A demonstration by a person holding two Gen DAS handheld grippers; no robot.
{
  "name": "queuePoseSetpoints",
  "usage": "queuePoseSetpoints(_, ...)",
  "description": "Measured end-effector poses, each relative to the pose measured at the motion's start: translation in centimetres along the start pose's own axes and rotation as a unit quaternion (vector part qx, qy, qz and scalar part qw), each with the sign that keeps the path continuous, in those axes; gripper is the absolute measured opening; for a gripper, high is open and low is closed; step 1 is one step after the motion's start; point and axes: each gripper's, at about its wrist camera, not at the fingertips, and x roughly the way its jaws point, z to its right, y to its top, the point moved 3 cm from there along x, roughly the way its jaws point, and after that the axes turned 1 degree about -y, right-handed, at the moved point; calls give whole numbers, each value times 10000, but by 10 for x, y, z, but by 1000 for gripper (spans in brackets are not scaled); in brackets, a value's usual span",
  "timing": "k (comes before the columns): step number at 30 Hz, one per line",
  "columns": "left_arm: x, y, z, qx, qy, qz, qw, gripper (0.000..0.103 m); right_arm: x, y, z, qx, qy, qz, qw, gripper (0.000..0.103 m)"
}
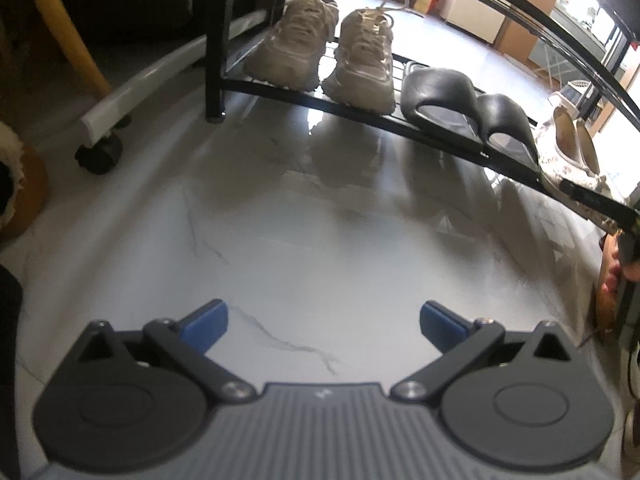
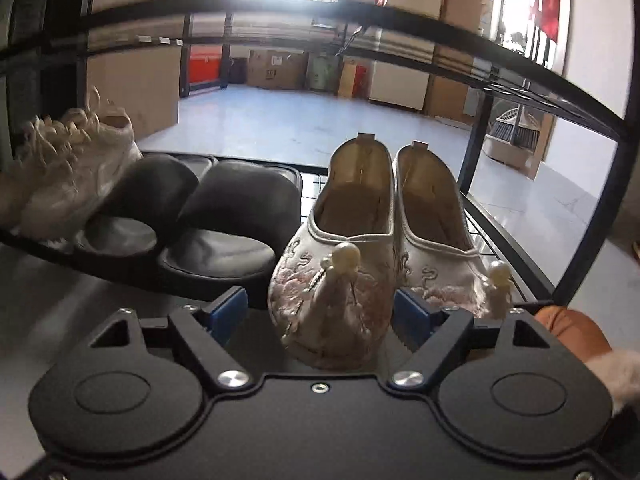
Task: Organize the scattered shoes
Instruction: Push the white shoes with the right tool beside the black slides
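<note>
The lower shelf of a black metal shoe rack [image 1: 280, 90] holds three pairs: beige lace-up sneakers [image 1: 320, 48] on the left, black slides [image 1: 460, 100] in the middle, and white embroidered flats [image 1: 568, 144] with pearl tassels on the right. My right gripper [image 2: 320, 312] is open at the shelf's front edge. The toe of the left flat [image 2: 340, 264] sits between its blue pads, with a gap on the left side. The other flat [image 2: 436, 220] stands close beside it. My left gripper [image 1: 324, 320] hangs open and holds nothing, over the marble floor in front of the rack.
A brown fur-lined boot [image 2: 572, 332] lies on the floor by my right gripper, and another furry brown boot [image 1: 16, 184] sits at the far left. A white wheeled base [image 1: 100, 156] and a yellow leg [image 1: 64, 28] stand left of the rack. An upper shelf bar [image 2: 280, 4] runs overhead.
</note>
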Motion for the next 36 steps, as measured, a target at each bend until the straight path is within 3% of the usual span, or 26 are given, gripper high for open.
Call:
queuePoseSetpoints(4, 3, -1, -2, -59, 44, -46, 10000, 102, 20, 6, -5, -13, 69, -177, 9998, 76)
queuePoseSetpoints(13, 8, -6, 0, -85, 49, -193, 9998, 102, 21, 13, -10, -656, 356, 145, 9971, 71)
queuePoseSetpoints(15, 9, -6, 0, -90, 45, -200, 9997, 102, 11, 15, -9, -714, 413, 287, 9962, 71)
queuePoseSetpoints(18, 11, -7, 1, -98, 36, -248, 9996, 102, 16, 4, -4, -738, 523, -30, 9959, 72)
queuePoseSetpoints(21, 10, -8, 2, -57, 14, -266, 9996, 102, 15, 6, 9, -277, 608, -283, 9974, 75)
queuePoseSetpoints(23, 9, -8, 1, -48, 18, -235, 9997, 102, 11, 12, 10, -80, 622, -276, 9977, 89)
queuePoseSetpoints(25, 9, -8, 1, -105, 10, -240, 9997, 102, 6, 24, 8, -74, 754, -79, 9971, 96)
queuePoseSetpoints(31, 7, -8, 1, -93, 25, -222, 9997, 102, 38, 43, 9, 40, 456, -218, 9987, 95)
queuePoseSetpoints(33, 8, -7, -1, -142, 44, -234, 9996, 102, 53, 48, 12, 141, 347, -325, 9988, 84)
queuePoseSetpoints(36, 11, -8, -5, -280, 27, -310, 9991, 102, 70, 52, 12, 146, 349, -507, 9980, 81)
